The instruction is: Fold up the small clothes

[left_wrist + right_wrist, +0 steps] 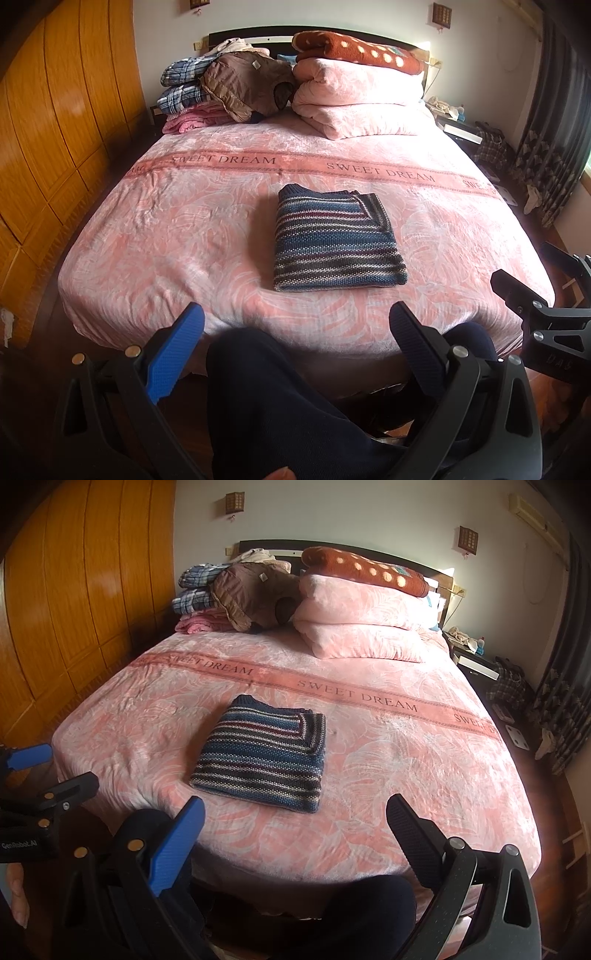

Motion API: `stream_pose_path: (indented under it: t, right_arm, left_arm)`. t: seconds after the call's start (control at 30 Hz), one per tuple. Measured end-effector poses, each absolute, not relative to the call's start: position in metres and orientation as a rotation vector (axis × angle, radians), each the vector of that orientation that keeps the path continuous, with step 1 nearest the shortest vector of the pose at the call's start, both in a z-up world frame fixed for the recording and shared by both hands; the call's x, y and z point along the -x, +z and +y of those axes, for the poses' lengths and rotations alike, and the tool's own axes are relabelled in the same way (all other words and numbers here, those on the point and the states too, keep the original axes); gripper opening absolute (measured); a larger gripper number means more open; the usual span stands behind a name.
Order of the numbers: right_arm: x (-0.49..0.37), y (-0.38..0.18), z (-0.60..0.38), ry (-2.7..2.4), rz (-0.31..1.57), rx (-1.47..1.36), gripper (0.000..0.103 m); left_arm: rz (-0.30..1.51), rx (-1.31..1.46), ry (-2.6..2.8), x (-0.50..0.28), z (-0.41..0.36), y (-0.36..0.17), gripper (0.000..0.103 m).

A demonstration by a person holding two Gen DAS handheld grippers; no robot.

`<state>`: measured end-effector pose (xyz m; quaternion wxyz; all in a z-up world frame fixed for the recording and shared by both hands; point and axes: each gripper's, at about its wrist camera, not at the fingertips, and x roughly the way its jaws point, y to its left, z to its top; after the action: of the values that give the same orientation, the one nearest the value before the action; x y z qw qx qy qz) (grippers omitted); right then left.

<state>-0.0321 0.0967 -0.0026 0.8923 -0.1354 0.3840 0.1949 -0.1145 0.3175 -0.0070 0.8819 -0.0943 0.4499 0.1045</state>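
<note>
One pink bedspread [184,229] fills most of both frames, its far end at the top stacked with folded bedding [354,99]. Centre frame lies the striped sweater [332,243], folded into a neat rectangle. Low in each view, left gripper [295,332] and right gripper [295,816] hang with jaws wide apart, empty.

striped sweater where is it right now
The striped sweater lies folded on the pink bedspread, just below the "SWEET DREAM" band, ahead of both grippers.
</note>
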Motion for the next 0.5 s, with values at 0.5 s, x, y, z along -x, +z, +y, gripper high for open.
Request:
stream_pose_path:
  t: [0.5]
  right_arm:
    - [0.0304,-0.0062,0.0994,0.407,0.800,0.282,0.099]
  left_arm:
    - [0.939,0.200,0.219,0.1148,0.3169,-0.0076,0.100]
